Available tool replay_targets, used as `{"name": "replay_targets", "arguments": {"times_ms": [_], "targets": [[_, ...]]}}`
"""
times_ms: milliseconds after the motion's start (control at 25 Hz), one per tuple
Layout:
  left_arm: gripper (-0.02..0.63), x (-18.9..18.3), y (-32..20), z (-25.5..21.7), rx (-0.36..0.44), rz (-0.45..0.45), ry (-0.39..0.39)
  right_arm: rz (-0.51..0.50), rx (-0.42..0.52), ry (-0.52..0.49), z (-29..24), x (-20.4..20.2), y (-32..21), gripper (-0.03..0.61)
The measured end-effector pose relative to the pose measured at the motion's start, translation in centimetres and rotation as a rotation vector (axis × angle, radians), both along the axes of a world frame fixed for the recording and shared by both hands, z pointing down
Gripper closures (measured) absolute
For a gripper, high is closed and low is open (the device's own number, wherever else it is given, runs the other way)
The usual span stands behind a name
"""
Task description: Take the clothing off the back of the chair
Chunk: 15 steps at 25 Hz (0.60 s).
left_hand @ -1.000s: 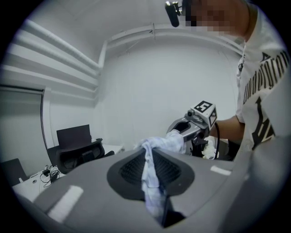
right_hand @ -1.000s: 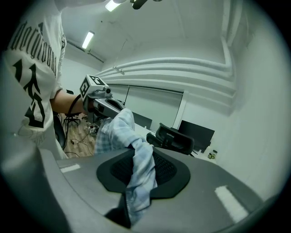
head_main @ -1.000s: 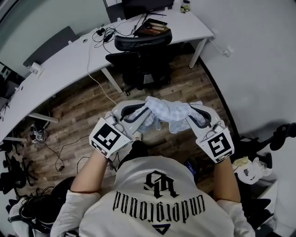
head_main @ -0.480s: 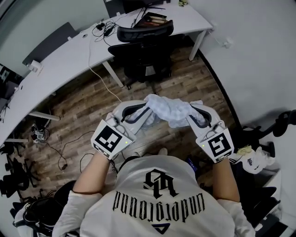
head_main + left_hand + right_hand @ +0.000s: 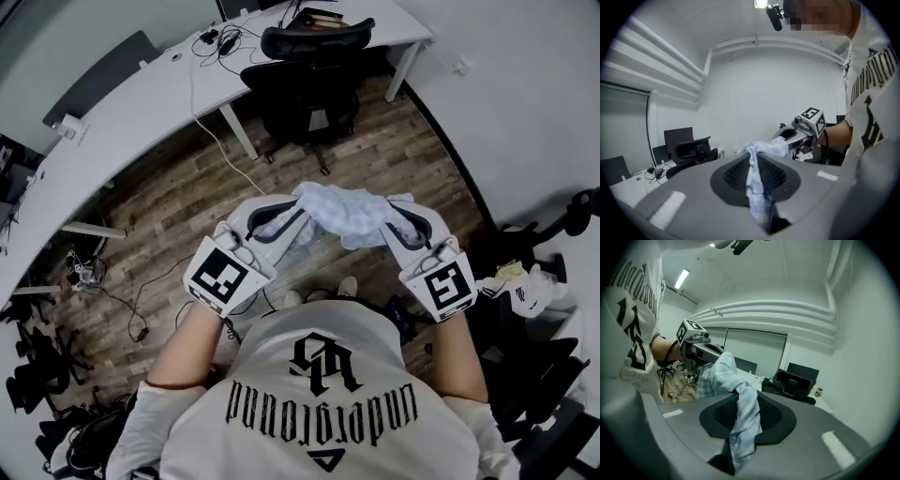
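Note:
A pale blue checked garment [image 5: 343, 212] hangs bunched between my two grippers, in front of my chest and above the wooden floor. My left gripper [image 5: 296, 215] is shut on its left end and my right gripper [image 5: 387, 218] is shut on its right end. In the left gripper view the cloth [image 5: 756, 186] runs out of the jaws toward the right gripper [image 5: 798, 132]. The right gripper view shows the cloth [image 5: 742, 417] pinched the same way, with the left gripper [image 5: 700, 350] beyond it. The black office chair [image 5: 314, 89] stands bare at the desk, well clear of the garment.
A long white desk [image 5: 131, 108] curves along the back, with cables [image 5: 214, 42] on it and trailing to the floor. A white wall [image 5: 525, 103] closes the right side. Dark chairs and bags [image 5: 525, 281] crowd the right, and more clutter [image 5: 37, 366] lies at the lower left.
The chair and desk have slid toward the top of the head view, so I stand farther back from them. Both grippers have kept their hold on the garment.

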State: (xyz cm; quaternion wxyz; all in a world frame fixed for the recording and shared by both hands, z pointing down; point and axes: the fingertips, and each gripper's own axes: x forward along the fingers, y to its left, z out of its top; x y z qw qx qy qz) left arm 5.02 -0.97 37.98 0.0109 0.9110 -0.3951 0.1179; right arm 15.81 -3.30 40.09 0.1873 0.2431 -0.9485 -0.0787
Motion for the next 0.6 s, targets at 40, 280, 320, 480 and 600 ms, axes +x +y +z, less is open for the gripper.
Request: {"name": "replay_targets", "arguments": {"times_ms": [40,280,320,480,600], "targets": [[0.529,-0.6,0.7,0.1,0.0,0.002,0.0,0.004,0.0,-0.001,0.2,-0.6,0.8,0.499],[0.529,-4.1,4.6,0.7,0.005,0.01,0.003,0.023,0.003,0.0,1.3,-4.2,4.8,0.499],[0.529,-4.6,5.0,0.7,0.006,0.012,0.005,0.024,0.005,0.0,1.4,-4.8,5.4,0.499],[0.529,-6.0,6.7,1.1,0.001,0.019,0.01,0.027,-0.003,-0.007,1.6,-6.3,7.1,0.499],[0.529,-6.5,7.5,1.1,0.003,0.021,0.018,0.033,-0.002,-0.006,1.6,-6.8,7.8,0.499]]}}
